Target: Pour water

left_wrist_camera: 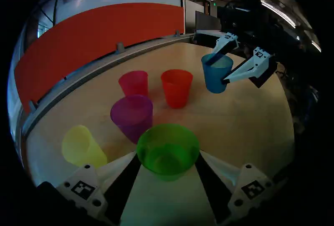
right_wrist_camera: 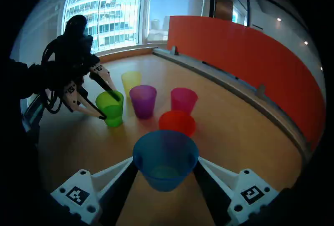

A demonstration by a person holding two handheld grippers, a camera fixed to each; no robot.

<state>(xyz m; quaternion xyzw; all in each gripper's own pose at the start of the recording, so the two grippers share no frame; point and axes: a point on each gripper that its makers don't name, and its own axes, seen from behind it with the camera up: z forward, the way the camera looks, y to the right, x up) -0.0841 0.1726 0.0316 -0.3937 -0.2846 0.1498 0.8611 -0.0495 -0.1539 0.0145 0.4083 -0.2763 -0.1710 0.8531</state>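
My left gripper point(left_wrist_camera: 167, 161) is shut on a green cup point(left_wrist_camera: 168, 151), held upright close to the camera; liquid seems to lie at its bottom. Across the wooden table point(left_wrist_camera: 234, 117), my right gripper point(left_wrist_camera: 220, 68) is shut on a blue cup point(left_wrist_camera: 216, 72), also upright. In the right gripper view the blue cup point(right_wrist_camera: 165, 158) sits between my right gripper's fingers point(right_wrist_camera: 165, 171), and the left gripper point(right_wrist_camera: 107, 104) holds the green cup point(right_wrist_camera: 110, 107) at the far left. Between them stand a purple cup point(right_wrist_camera: 142, 100), a pink cup point(right_wrist_camera: 183, 100), an orange cup point(right_wrist_camera: 177, 122) and a yellow cup point(right_wrist_camera: 131, 80).
An orange partition wall point(left_wrist_camera: 96, 38) runs along the table's far edge behind a grey rail point(left_wrist_camera: 104, 61). Large windows point(right_wrist_camera: 112, 8) lie past the table's other end. A person's dark sleeve and hand point(right_wrist_camera: 50, 75) hold the left gripper. Bare tabletop point(right_wrist_camera: 242, 134) lies toward the partition.
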